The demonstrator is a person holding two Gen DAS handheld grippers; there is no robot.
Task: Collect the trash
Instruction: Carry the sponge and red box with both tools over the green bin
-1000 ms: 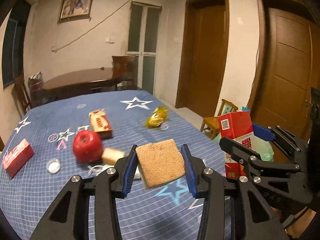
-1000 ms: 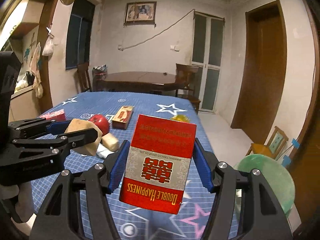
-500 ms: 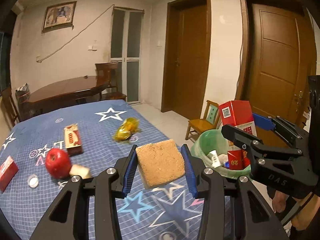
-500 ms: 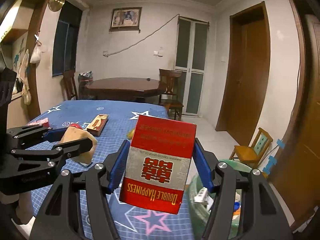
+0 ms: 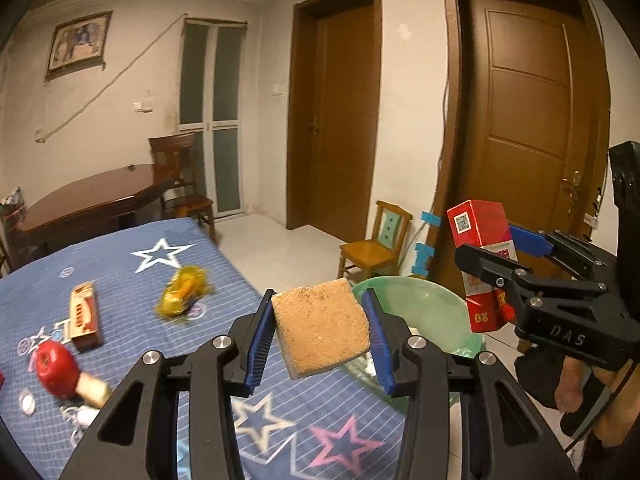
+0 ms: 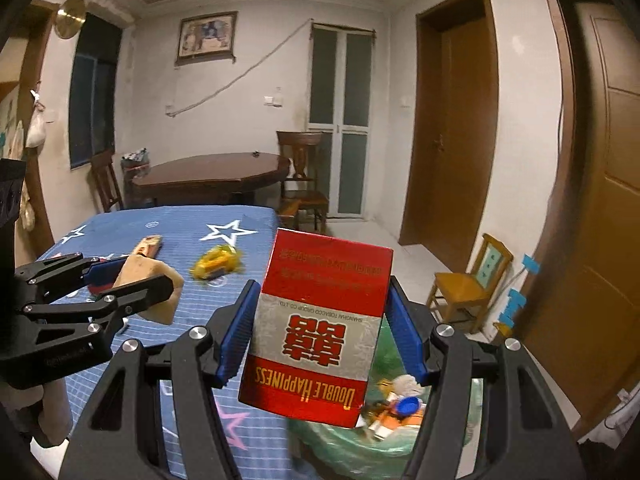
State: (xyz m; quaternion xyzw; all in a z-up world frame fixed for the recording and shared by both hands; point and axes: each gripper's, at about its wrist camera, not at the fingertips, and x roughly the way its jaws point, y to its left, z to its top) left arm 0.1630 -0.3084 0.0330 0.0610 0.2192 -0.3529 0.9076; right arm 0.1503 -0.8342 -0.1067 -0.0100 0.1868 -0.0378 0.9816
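Observation:
My left gripper (image 5: 318, 336) is shut on a tan sponge (image 5: 322, 330) and holds it in the air above the table's right edge, beside the green bin (image 5: 420, 308). My right gripper (image 6: 320, 336) is shut on a red cigarette box (image 6: 320, 344) printed "Double Happiness", held over the green bin (image 6: 384, 452), which holds trash. The right gripper also shows in the left wrist view (image 5: 504, 256), and the left gripper in the right wrist view (image 6: 128, 276).
On the blue star tablecloth (image 5: 280, 432) lie a yellow wrapper (image 5: 182, 292), a long red box (image 5: 84, 316), a red apple (image 5: 56, 368) and a small cap (image 5: 27, 400). A small wooden chair (image 5: 376, 248) stands by the brown doors. A dark round table (image 6: 212, 176) stands behind.
Both grippers have swung right, away from the table's middle and towards the green bin, each still holding its item. The bin has come into view under the right gripper.

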